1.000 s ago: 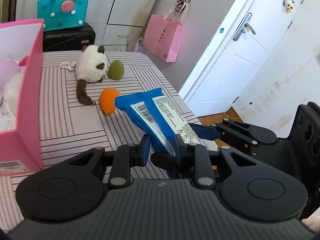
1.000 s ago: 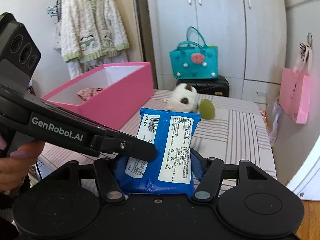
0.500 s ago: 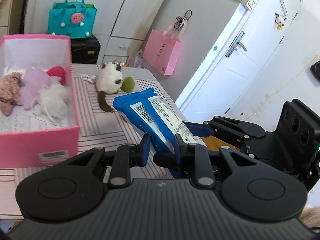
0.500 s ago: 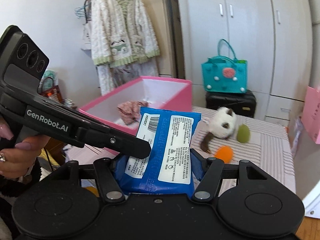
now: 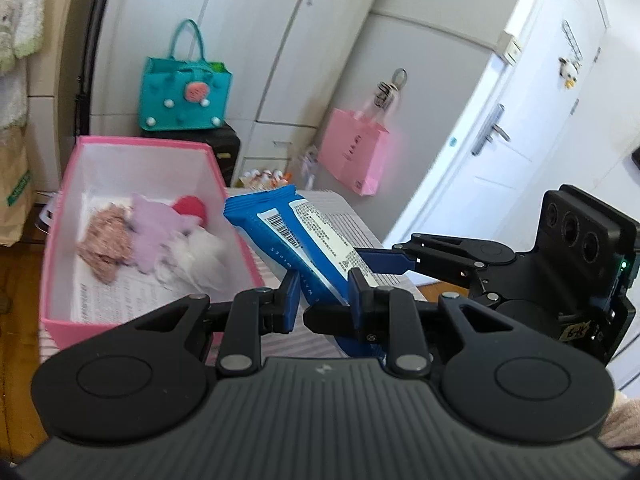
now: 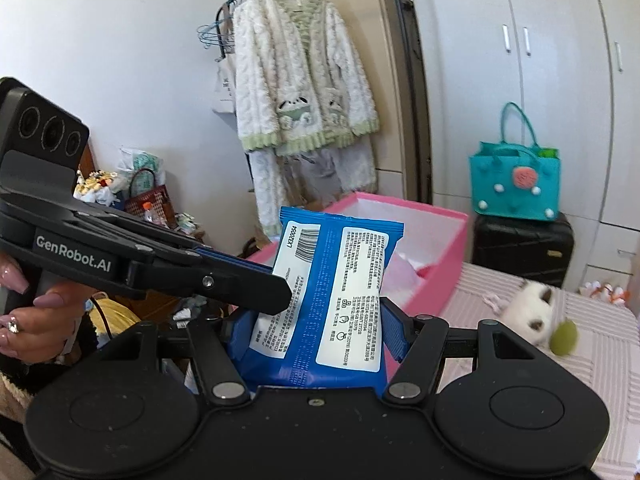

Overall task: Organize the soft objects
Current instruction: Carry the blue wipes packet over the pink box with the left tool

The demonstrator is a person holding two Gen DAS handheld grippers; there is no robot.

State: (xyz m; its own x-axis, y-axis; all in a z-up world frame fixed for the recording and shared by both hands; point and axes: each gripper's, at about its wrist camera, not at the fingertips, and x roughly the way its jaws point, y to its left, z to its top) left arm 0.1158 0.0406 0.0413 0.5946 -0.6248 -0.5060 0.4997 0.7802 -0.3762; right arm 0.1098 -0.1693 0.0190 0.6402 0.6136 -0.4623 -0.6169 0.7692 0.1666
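Both grippers clamp 1 blue wipes pack (image 5: 298, 236), held in the air above the striped table (image 6: 600, 344), just beside the pink box (image 5: 236, 216).

Left gripper (image 5: 323, 294): jaws closed on the pack's lower part; blue pads press either face. In the right wrist view this gripper (image 6: 276, 286) comes in from the left, its tip lying across the pack's white label, and a hand (image 6: 36, 320) with painted nails holds its handle.

Right gripper (image 6: 310, 334): jaws closed on the bottom edge of the pack (image 6: 340, 280), which stands nearly upright, barcode at top. In the left wrist view the right gripper (image 5: 380, 260) reaches in from the right and meets the pack's side.

Pink box: open top, white inside. Holds 4 soft items: a brown knitted piece (image 5: 106, 240), a lilac plush (image 5: 156, 236), a red piece (image 5: 192, 208), a white fluffy piece (image 5: 192, 256).

On the table, well apart from the pack: a white-and-brown plush cat (image 6: 528, 308) with a green ball (image 6: 564, 338) just beside it; contact between them is too blurred to judge.

Background: teal bag (image 5: 184, 96) on a black suitcase (image 6: 520, 248); pink paper bag (image 5: 354, 152) hanging on the wall.
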